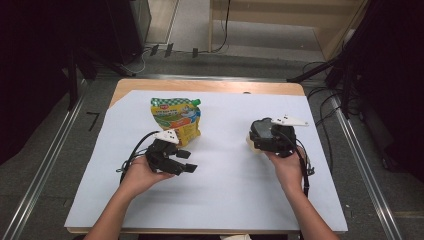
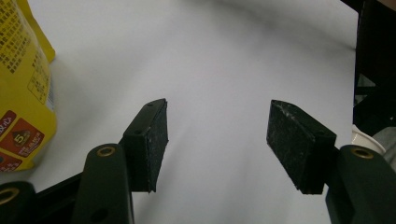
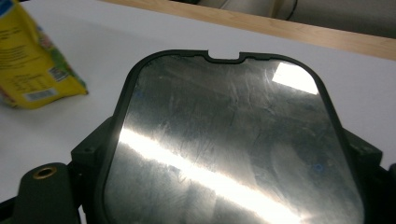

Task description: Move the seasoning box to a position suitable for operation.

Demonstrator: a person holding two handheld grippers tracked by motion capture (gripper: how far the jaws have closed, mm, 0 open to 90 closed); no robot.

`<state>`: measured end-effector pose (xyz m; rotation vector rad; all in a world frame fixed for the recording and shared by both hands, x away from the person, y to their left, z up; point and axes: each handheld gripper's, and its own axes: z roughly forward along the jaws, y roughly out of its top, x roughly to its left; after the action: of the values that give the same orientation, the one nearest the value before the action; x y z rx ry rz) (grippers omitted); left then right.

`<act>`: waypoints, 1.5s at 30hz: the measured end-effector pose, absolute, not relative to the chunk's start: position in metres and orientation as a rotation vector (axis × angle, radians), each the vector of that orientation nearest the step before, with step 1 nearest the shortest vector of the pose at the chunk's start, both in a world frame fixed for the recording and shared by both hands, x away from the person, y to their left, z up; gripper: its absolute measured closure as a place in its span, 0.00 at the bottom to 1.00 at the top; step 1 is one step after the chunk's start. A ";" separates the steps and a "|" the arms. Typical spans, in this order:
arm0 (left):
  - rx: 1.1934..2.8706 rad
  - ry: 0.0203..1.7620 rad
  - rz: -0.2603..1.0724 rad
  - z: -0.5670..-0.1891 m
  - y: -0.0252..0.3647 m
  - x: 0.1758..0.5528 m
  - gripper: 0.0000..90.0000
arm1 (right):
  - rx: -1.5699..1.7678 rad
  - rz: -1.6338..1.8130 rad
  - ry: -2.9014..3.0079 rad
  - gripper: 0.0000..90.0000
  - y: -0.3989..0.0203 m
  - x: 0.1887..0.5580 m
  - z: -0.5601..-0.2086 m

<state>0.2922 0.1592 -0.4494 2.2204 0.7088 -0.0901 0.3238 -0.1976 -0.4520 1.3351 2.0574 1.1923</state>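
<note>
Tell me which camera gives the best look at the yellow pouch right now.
The high view: the yellow pouch lies whole on the white sheet, its green cap at the top right corner. The left gripper view catches one printed side at its left edge; the right gripper view has a blurred lower corner at upper left.

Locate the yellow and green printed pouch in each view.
High view: yellow and green printed pouch lies upper left of centre, just beyond the left gripper.
Left gripper view: at the left edge.
Right gripper view: upper left corner.
Shared landmark: the white paper sheet under it.
</note>
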 end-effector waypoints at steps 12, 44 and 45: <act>2.217 0.705 -0.095 -0.449 0.160 0.293 0.44 | 1.217 1.257 2.177 0.19 -0.181 0.303 -0.459; 2.224 0.698 -0.098 -0.449 0.159 0.293 0.44 | 0.953 1.306 2.452 0.19 -0.099 0.281 -0.483; 2.223 0.697 -0.098 -0.449 0.159 0.293 0.44 | 0.953 1.306 2.452 0.19 -0.099 0.281 -0.483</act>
<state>0.2928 0.1590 -0.4495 2.2229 0.6966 -0.0979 0.2810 -0.0995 -0.4828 0.9528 2.4525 1.3064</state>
